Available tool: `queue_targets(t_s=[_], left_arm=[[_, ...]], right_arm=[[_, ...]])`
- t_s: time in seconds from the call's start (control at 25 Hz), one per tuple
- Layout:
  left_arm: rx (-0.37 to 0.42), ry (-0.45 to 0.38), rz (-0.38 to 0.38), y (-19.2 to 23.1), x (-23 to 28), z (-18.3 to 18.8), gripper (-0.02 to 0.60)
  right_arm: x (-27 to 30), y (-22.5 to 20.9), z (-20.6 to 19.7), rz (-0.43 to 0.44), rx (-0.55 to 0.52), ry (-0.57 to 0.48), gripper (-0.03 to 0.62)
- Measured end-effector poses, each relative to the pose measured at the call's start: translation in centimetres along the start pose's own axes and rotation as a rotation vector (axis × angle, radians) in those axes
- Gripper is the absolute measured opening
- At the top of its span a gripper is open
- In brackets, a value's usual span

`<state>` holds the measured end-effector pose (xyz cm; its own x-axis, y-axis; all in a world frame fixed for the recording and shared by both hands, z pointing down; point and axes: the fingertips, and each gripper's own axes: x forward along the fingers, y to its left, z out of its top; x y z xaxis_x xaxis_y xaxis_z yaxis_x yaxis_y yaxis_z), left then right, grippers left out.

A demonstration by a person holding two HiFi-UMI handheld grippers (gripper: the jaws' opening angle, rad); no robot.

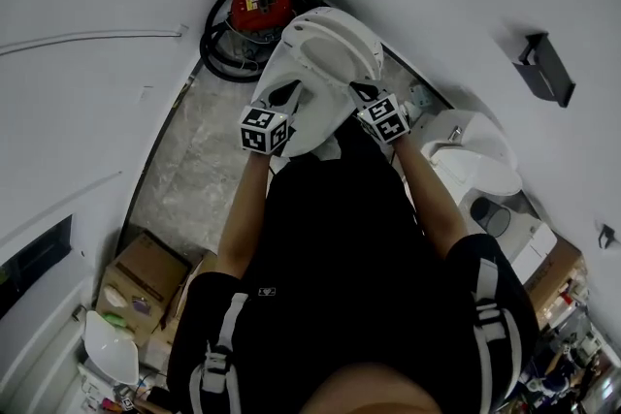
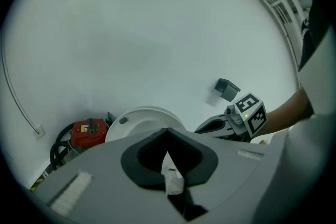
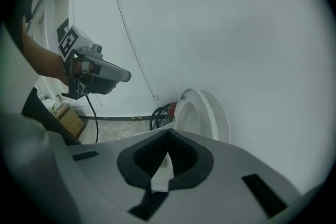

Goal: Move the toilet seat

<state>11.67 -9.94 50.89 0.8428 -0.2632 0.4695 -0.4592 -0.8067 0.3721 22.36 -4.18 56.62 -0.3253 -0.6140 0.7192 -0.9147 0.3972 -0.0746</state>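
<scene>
The white toilet (image 1: 309, 116) stands against the wall, and its seat and lid (image 1: 335, 39) are raised and lean back towards the wall. Both show as an upright ring (image 3: 202, 112) in the right gripper view and as a white disc (image 2: 143, 120) in the left gripper view. My left gripper (image 1: 287, 93) hovers over the bowl's left side and my right gripper (image 1: 362, 90) over its right side, just in front of the raised seat. Both pairs of jaws are shut with nothing visibly clamped between them (image 2: 167, 131) (image 3: 168, 132). The bowl's rim shows white through the gap below the tips.
A red machine with a coiled black hose (image 1: 254, 10) sits left of the toilet by the wall. More white sanitary ware (image 1: 475, 162) stands at the right, cardboard boxes (image 1: 144, 284) at the lower left. A black holder (image 1: 543, 63) hangs on the wall.
</scene>
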Motion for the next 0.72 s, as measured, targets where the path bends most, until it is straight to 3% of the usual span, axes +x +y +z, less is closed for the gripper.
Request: queue_targets(t_s=[0.24,0.48,0.72], left_arm=[[0.035,0.018,-0.038,0.6,-3.7,-2.3,0.0],[0.051,0.026,-0.059,0.6,-6.4,-4.2,0.0],[0.066,0.021,-0.054,0.4,-7.8,-5.1,-0.001]], right_arm=[[-0.4,4.5,0.1,-0.055,0.016,-0.049,0.003],[-0.9,8.4,-1.2,-0.076,0.025,-0.034,0.003],[-1.8,9.2,-3.0,-0.103,0.039,-0.008,0.003]])
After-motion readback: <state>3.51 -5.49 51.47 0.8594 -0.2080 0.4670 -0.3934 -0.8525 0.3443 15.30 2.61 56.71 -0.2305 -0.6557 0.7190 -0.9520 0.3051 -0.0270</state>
